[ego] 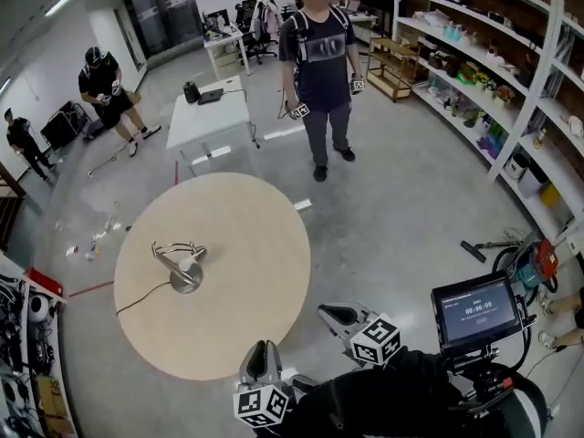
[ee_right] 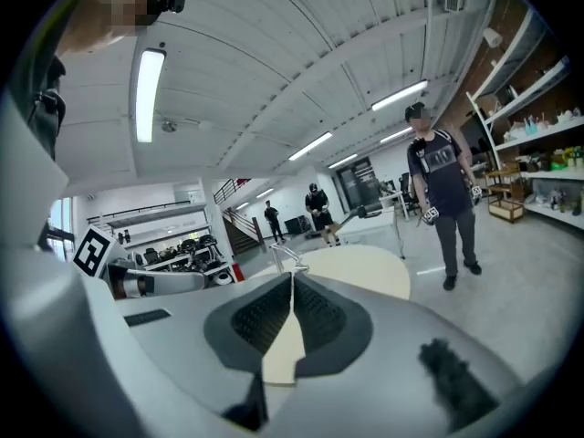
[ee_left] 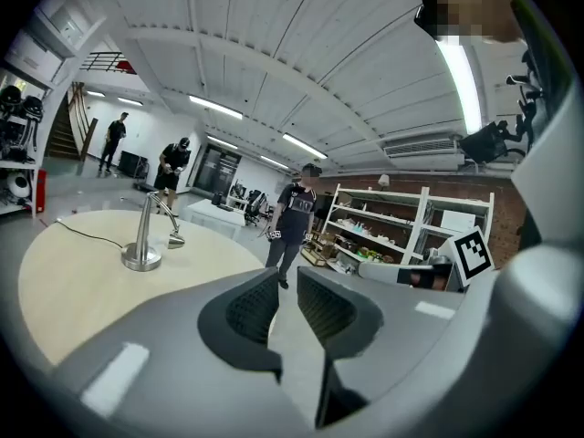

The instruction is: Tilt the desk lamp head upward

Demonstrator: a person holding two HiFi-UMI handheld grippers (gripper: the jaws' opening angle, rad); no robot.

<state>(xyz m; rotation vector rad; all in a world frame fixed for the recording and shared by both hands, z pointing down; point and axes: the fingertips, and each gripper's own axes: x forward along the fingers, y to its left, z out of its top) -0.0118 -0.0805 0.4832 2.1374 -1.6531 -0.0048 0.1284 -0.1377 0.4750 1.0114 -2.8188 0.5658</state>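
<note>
A silver desk lamp (ego: 182,267) stands on the left part of the round beige table (ego: 237,235), its head hanging low over the base. My left gripper (ego: 262,347) and right gripper (ego: 327,313) hover off the table's near edge, well short of the lamp. In the left gripper view the lamp (ee_left: 143,245) is far left, and the left gripper (ee_left: 287,310) shows a narrow empty gap between its jaws. The right gripper (ee_right: 292,286) has its jaws pressed together with nothing in them; the lamp (ee_right: 285,261) peeks just above their tips.
A black cable (ego: 141,297) runs from the lamp base toward the table's left edge. A person (ego: 319,62) stands beyond the table. A white desk (ego: 214,112) is behind it, shelves (ego: 493,80) line the right wall, and a small screen (ego: 476,310) is at lower right.
</note>
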